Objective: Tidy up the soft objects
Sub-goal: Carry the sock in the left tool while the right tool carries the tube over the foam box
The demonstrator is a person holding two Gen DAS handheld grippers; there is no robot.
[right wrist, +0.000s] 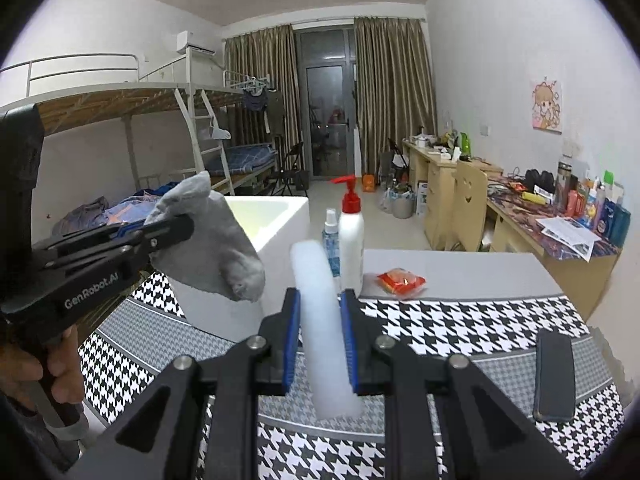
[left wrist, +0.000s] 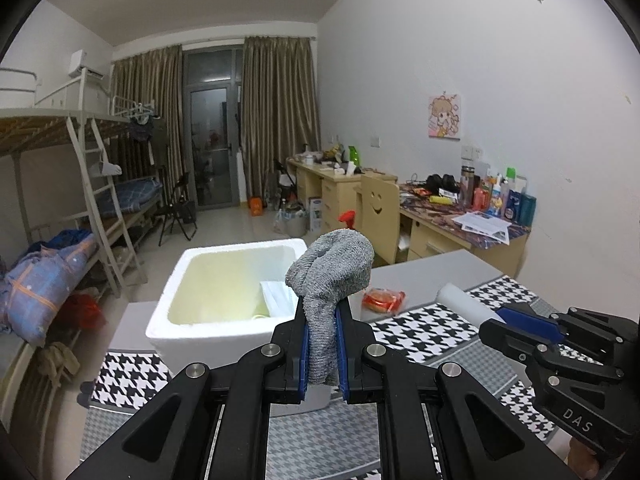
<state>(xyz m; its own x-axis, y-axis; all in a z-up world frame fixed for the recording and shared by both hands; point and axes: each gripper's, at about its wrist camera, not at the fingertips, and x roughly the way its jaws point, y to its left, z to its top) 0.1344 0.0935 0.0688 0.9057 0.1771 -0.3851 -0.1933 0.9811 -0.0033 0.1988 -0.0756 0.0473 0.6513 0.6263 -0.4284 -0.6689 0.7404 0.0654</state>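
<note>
Two grips | left hand-held gripper (left wrist: 323, 344) clamps grey sock (left wrist: 330, 276) upright | right hand-held gripper (right wrist: 320, 344) clamps white foam strip (right wrist: 320, 320) lengthwise

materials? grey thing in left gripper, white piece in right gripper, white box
Grey sock: looks like knit fabric, matte, with a looped terry texture; it droops limply from the left gripper.
White strip in the right gripper: probably soft foam, semi-translucent, finely pebbled surface.
White box: likely expanded polystyrene, with thick matte walls and rounded edges; inside looks yellowish.
</note>
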